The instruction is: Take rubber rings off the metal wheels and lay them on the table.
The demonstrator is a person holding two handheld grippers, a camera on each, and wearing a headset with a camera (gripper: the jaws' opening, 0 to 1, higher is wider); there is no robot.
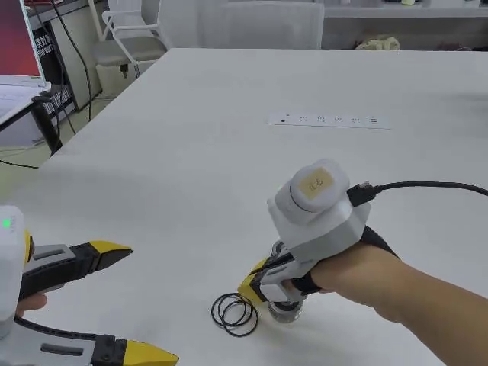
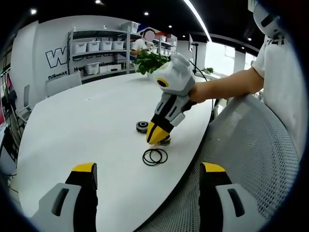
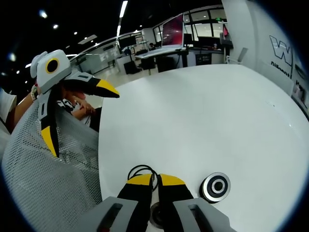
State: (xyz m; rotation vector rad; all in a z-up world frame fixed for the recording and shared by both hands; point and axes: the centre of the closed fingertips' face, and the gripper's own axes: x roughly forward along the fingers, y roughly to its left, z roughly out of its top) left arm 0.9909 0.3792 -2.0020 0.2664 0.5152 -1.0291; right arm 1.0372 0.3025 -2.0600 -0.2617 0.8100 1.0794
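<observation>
Several loose rubber rings (image 1: pixel 235 313) lie on the surface (image 1: pixel 229 152) at 9 o'clock of the metal wheel (image 1: pixel 284 312) under my right tool (image 1: pixel 253 291), jaws together; left tool (image 1: pixel 126 301) apart, idle. Risk: unbraced wheel skids or topples if a stretched ring snaps free. Jaws hide the rim; ring pinched or not, I cannot tell.

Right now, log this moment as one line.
left gripper: open | right gripper: jaws shut at small metal wheel | thin black rubber rings: on white table

Table (image 1: pixel 229 152) open ahead; power strip (image 1: pixel 328 120) far off, rings (image 1: pixel 235 313) near edge
</observation>
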